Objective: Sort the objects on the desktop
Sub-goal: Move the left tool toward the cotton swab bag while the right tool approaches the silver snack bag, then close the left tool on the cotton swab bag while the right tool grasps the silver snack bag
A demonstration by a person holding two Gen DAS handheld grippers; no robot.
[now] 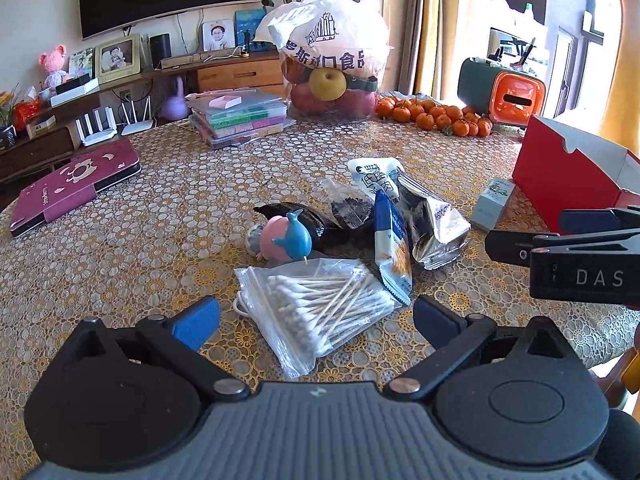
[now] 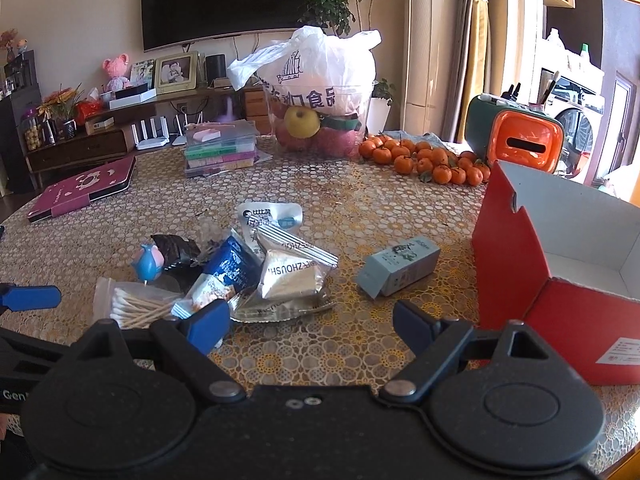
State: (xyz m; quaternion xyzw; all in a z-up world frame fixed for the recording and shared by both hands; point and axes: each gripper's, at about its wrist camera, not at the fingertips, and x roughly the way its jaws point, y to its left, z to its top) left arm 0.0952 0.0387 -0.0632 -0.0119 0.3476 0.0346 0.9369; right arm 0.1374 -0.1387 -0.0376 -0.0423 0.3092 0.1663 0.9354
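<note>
Partly hidden under the snack packets point(image 1: 416, 220) lies a black wrapper point(image 2: 176, 252), its shape hard to make out. My right gripper point(image 2: 308, 326) cuts off the near corner of the red box point(image 2: 516, 256) on its right. My left gripper point(image 1: 316, 316) hovers low over the bench point(image 1: 160, 216), jaws spread wide and empty, the bag of cotton swabs point(image 1: 320, 304) lying between its fingertips. My right gripper is equally wide open, holding nothing, with a pale blue carton point(image 2: 398, 266) just ahead of it.

Cotton swabs point(image 1: 320, 304) lie before snack packets point(image 1: 416, 220) (box point(image 2: 560, 264) right).
</note>
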